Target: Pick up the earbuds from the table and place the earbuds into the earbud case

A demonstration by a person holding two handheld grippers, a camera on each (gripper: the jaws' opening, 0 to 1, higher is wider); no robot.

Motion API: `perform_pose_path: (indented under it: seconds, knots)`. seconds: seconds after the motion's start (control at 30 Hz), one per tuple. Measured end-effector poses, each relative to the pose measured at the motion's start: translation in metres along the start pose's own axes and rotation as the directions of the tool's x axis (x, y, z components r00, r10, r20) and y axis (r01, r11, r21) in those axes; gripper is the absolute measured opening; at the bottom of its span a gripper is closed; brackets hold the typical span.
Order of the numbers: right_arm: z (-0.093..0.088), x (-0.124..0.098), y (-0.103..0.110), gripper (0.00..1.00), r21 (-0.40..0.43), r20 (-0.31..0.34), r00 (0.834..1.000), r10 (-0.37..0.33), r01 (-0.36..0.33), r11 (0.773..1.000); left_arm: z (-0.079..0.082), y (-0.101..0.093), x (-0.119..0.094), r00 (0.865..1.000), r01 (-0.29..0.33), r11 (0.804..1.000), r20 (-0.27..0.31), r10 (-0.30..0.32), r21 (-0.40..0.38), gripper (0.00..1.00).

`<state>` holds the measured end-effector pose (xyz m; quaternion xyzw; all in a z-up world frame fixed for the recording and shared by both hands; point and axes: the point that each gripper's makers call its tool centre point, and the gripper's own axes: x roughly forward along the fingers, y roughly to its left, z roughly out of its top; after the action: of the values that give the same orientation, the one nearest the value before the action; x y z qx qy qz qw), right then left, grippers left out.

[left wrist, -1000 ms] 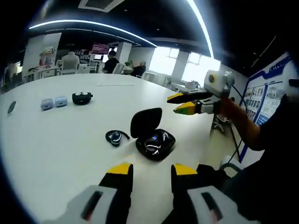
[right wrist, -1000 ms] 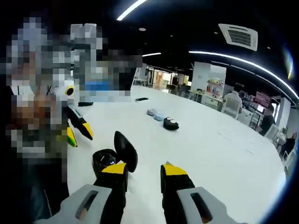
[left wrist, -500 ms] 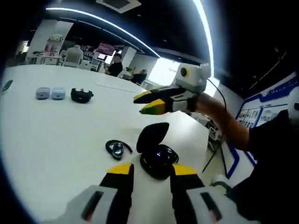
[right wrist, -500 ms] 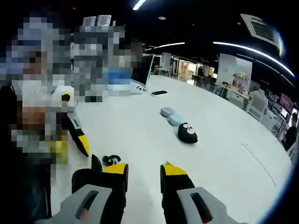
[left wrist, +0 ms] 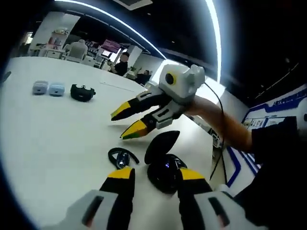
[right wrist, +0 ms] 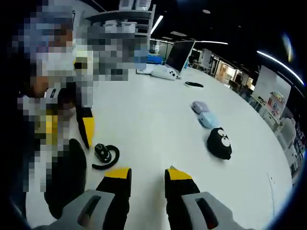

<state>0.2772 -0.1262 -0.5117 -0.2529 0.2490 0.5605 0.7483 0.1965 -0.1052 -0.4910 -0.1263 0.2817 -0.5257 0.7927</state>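
**Grippers converge on earbud beside open case**

While both grippers hang over the white desk (left wrist: 57, 139), the single black earbud (left wrist: 123, 156) with its ear hook lies loose on the surface, untouched. Seen from the left gripper view, two pale blue cases (left wrist: 48, 88) and a black case with white eye marks (left wrist: 81, 92) sit far off at the left. The left gripper (left wrist: 154, 173) rises from the bottom of the view with its yellow-tipped jaws apart and nothing between them. The earbud lies just beyond its left jaw, and the open black earbud case (left wrist: 162, 163), lid raised, sits just beside the earbud, partly behind the right jaw. Above them the right gripper (left wrist: 128, 123), held on a bare forearm, points down toward the desk, its jaws parted and empty, the tips near the earbud but not touching it.

From the right gripper view, the left gripper's yellow tip (right wrist: 87, 128) stands at the left, close to the earbud (right wrist: 104, 155). The right gripper (right wrist: 147, 173) is spread and empty, the earbud just ahead of its left jaw. Farther right rest the pale blue cases (right wrist: 204, 114) and the black case (right wrist: 219, 143).
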Motion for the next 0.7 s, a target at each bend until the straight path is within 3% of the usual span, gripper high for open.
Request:
perform_pose_path:
  seconds: [0.3, 0.7]
  knots:
    - [-0.001, 0.002, 0.010, 0.29, -0.027, 0.017, 0.998, 0.063, -0.063, 0.998, 0.000, 0.013, 0.004, 1.000, -0.009, 1.000, -0.004, 0.009, -0.021, 0.39]
    - [0.000, 0.002, 0.012, 0.31, -0.023, 0.040, 0.996, 0.082, -0.081, 0.996, 0.022, 0.033, 0.010, 0.999, 0.037, 0.997, 0.031, -0.035, -0.072, 0.40]
